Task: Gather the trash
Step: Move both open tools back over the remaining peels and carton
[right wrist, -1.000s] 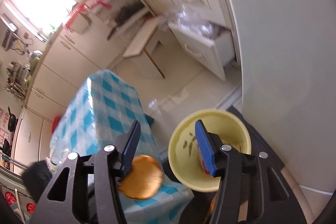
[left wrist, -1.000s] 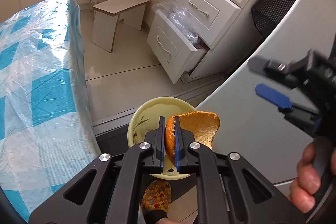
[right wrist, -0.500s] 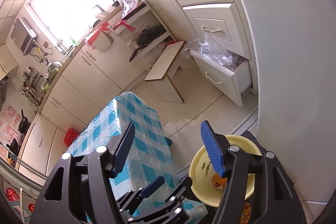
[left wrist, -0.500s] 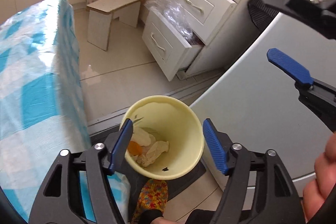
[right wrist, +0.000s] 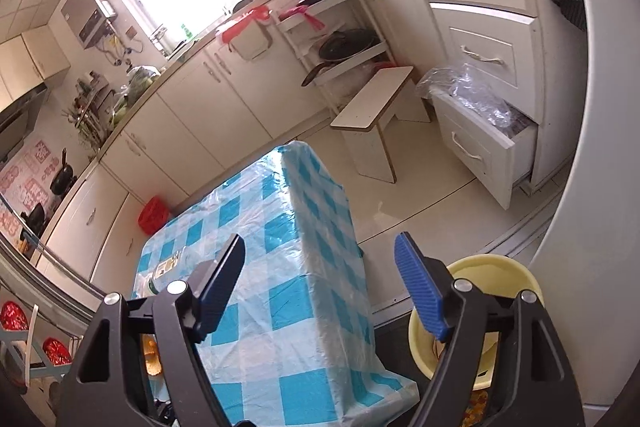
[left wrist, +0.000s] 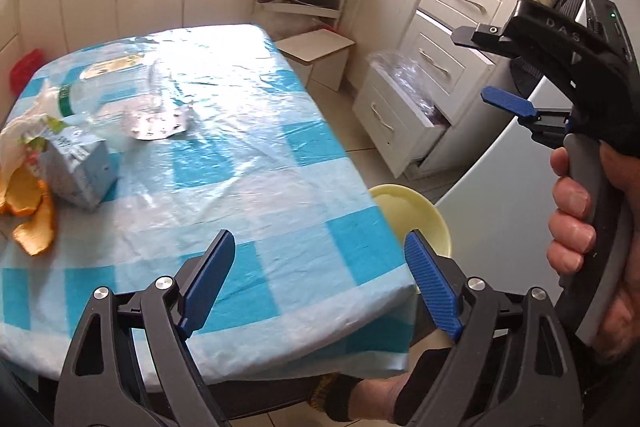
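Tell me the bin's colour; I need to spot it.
Pale yellow bin, on the floor beside the table; clearest in the right wrist view.

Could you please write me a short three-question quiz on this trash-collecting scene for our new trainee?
1. True or false: the left gripper is clamped on a piece of orange peel.
2. Where does the yellow bin stand? A) on the table B) on the floor beside the table's corner C) inside the open drawer
3. Name two pieces of trash left on the checked tablecloth.

Key
1. False: its jaws have just been opening and nothing is between them.
2. B
3. Any two of: the orange peel, the crumpled carton, the foil blister pack, the plastic bottle.
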`<action>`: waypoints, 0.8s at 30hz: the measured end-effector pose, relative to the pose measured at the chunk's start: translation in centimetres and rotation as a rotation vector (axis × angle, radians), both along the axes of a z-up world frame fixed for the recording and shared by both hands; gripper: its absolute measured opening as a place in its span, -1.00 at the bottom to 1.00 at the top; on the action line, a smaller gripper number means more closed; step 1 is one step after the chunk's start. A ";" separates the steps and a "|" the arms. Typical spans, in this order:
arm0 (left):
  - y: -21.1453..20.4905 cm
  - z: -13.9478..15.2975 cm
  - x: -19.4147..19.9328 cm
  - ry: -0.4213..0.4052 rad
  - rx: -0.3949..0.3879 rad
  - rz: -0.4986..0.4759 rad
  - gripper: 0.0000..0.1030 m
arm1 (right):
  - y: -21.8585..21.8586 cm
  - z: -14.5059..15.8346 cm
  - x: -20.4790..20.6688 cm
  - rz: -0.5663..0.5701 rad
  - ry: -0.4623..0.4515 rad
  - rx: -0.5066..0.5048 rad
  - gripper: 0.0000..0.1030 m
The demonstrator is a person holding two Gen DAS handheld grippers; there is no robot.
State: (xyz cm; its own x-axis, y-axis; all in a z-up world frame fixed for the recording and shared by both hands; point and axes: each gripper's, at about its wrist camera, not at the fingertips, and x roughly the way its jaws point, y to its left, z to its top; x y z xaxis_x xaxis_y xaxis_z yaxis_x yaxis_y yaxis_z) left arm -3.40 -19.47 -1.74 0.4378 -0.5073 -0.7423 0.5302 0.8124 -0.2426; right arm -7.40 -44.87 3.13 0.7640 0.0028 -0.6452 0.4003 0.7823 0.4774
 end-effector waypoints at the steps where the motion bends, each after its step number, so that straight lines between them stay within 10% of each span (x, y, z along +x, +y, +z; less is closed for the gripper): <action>1: 1.0 0.1 0.1 -0.003 0.001 0.014 0.61 | 0.6 -0.1 0.4 0.014 0.007 -0.004 0.45; 24: 18.1 -0.5 3.0 -0.008 0.024 0.362 0.62 | 9.2 -2.9 6.5 0.246 0.135 -0.061 0.49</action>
